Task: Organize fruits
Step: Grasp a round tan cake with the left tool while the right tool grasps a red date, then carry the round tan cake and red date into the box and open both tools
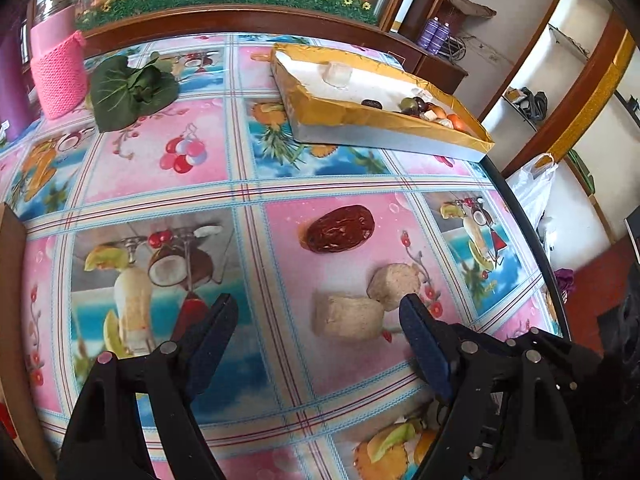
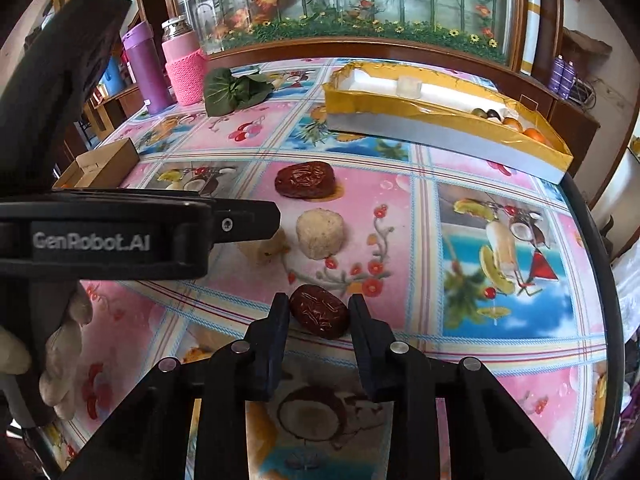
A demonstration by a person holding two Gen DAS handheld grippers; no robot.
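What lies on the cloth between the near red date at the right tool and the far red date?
In the right wrist view, a round beige chunk sits between the near date and the far date, with bare printed tablecloth around it.

Left tool (image 1: 316, 312) spread wide, right tool (image 2: 319, 312) nearly closed, both angled down

The left gripper (image 1: 316, 316) hangs over the worktop (image 1: 168, 184) with its fingers (image 1: 214, 332) spread wide; between them lies a pale beige block (image 1: 346, 316), touched by neither finger; a second, rounder beige piece (image 1: 394, 284) sits against the block just by the right fingertip; farther off rests a dark red date (image 1: 340, 230); at the far right stands a yellow-rimmed tray (image 1: 320, 110) with small fruits in its right end; far left lie green leaves (image 1: 128, 92) beside a pink knitted cup (image 1: 58, 76).
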